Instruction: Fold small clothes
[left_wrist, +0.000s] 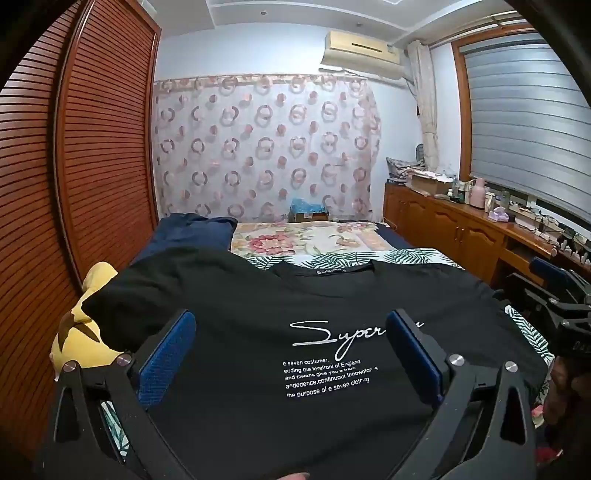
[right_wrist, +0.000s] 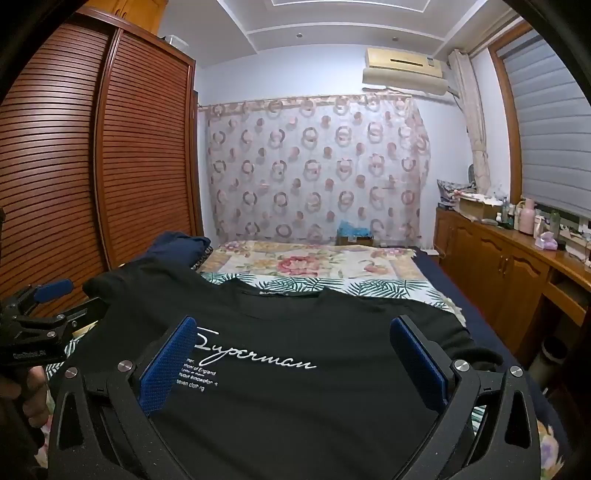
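A black T-shirt (left_wrist: 258, 302) with white "Superman" script lies spread face up on the bed, collar at the far side; it also shows in the right wrist view (right_wrist: 295, 332). My left gripper (left_wrist: 291, 325) is open, its blue pads wide apart above the shirt's chest print. My right gripper (right_wrist: 293, 332) is open too, hovering over the shirt. The right gripper shows at the right edge of the left wrist view (left_wrist: 546, 295). The left gripper shows at the left edge of the right wrist view (right_wrist: 44, 299). Both hold nothing.
The bed has a leaf-print sheet (left_wrist: 406, 256) and a floral blanket (left_wrist: 306, 238). A navy garment (left_wrist: 192, 232) and a yellow soft toy (left_wrist: 79, 332) lie on the left. A slatted wardrobe (left_wrist: 74, 166) stands left, a cluttered wooden cabinet (left_wrist: 461, 221) right.
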